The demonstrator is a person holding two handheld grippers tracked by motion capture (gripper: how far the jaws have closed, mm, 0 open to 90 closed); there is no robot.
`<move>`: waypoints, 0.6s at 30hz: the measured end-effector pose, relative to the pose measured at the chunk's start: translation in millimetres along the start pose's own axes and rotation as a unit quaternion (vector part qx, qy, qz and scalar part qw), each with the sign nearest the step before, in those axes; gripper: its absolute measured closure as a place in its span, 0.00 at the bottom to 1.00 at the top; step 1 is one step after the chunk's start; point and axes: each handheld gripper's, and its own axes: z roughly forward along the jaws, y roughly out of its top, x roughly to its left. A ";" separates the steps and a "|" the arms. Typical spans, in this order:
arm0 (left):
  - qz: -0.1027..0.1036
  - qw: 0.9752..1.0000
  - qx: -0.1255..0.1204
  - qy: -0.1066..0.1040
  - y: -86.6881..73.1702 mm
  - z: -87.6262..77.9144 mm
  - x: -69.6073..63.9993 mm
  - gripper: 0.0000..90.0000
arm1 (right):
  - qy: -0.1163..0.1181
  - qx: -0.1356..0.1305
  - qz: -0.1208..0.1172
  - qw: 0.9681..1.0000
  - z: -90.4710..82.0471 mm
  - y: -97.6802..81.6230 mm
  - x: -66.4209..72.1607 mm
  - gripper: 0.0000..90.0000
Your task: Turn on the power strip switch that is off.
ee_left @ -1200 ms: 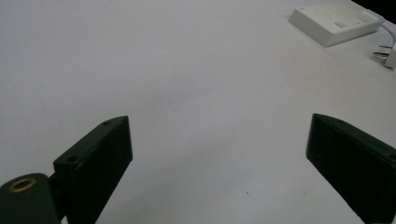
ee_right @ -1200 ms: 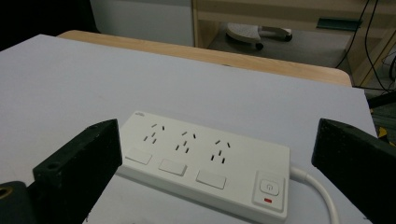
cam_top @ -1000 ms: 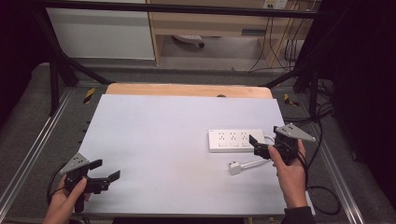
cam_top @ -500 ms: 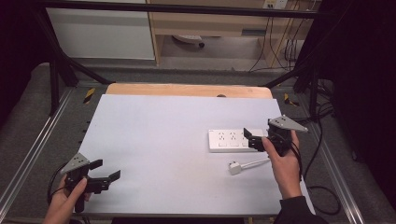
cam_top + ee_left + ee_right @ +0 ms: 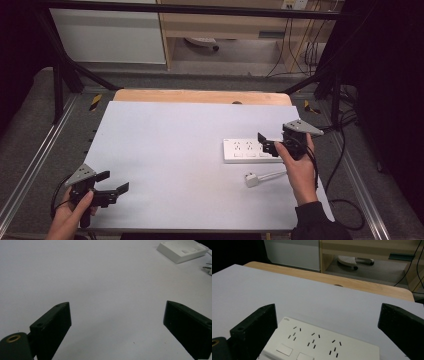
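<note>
A white power strip [image 5: 247, 150] lies flat on the right half of the grey table [image 5: 175, 150]. Its white plug [image 5: 251, 180] rests just in front of it, the cable running right under the hand. My right gripper [image 5: 266, 144] hovers open over the strip's right end, jaws pointing left; in the right gripper view the power strip [image 5: 319, 345] lies below and between the wide-apart jaws. My left gripper [image 5: 112, 182] is held open at the table's front left, nothing between its jaws. The left gripper view has the power strip [image 5: 181, 251] and the plug [image 5: 208, 267] far off.
A wooden table edge [image 5: 200, 96] runs along the back of the grey top. Metal rails [image 5: 30, 165] flank the table. Black cables [image 5: 345, 150] hang off the right side. Shelving and a floor sit beyond the back edge.
The right gripper has moved left and away from the person, from beside the strip's right end to over it. The left gripper has hardly moved.
</note>
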 end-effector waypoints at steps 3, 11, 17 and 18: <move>-0.001 1.000 0.000 0.000 -0.1 -0.1 0.3 0.09 | 0.002 0.002 0.004 1.000 4.3 -0.5 -1.0 0.03; 0.000 1.000 0.001 0.000 0.0 0.2 0.3 0.09 | -0.002 0.013 0.006 1.000 17.9 -2.7 -2.1 0.05; 0.000 1.000 0.002 0.001 -0.1 0.1 0.5 0.09 | -0.003 0.023 0.007 1.000 26.1 -5.3 -3.5 0.06; 0.000 1.000 0.002 0.001 -0.1 0.2 0.5 0.09 | -0.002 0.024 0.011 1.000 27.2 -5.7 -3.6 0.06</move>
